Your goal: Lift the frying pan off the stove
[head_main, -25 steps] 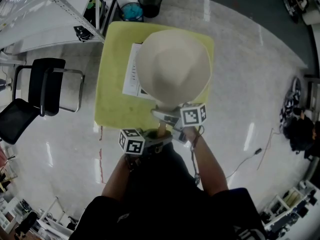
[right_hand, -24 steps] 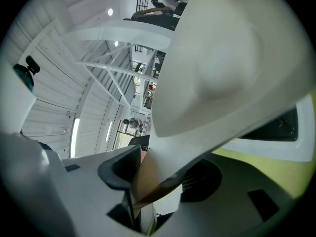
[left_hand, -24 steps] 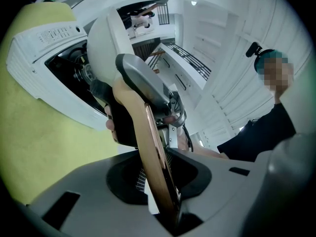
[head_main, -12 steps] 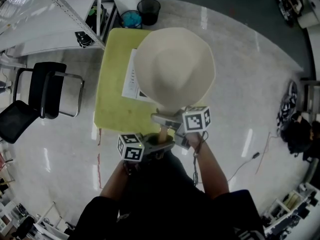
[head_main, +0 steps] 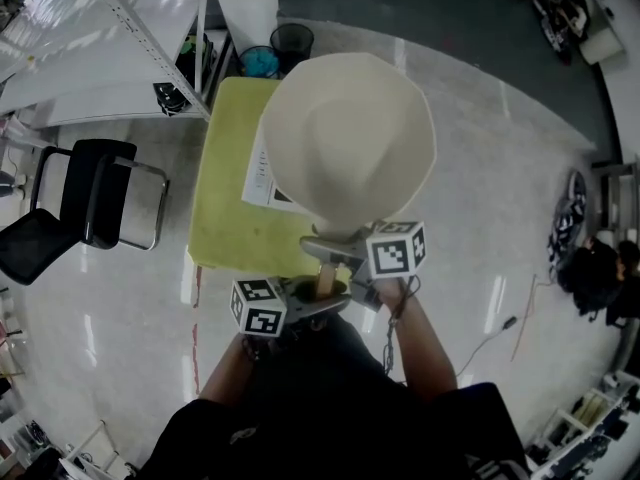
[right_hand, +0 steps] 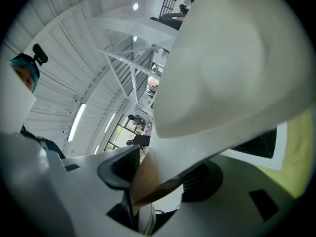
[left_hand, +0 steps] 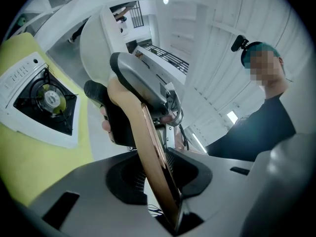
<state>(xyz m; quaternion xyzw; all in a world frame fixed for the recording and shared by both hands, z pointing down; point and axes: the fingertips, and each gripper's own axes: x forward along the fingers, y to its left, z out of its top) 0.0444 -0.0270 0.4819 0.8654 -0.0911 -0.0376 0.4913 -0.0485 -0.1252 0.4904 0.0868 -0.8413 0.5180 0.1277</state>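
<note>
Hanging clear above the yellow table (head_main: 225,223), the cream frying pan (head_main: 345,138) is held off the white stove (left_hand: 22,73), which is seen on the tabletop below. The pan's wooden handle (head_main: 326,280) is clamped by both grippers. The right gripper (right_hand: 158,181) is closed on it up by the pan body, the left gripper (left_hand: 160,174) on the end nearer the person. Left jaws have just been opening slightly, with the handle pinched between them.

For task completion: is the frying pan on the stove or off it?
Off. The stove stands bare in the left gripper view; the left claw and right claw clamp the handle of the frying pan.
</note>
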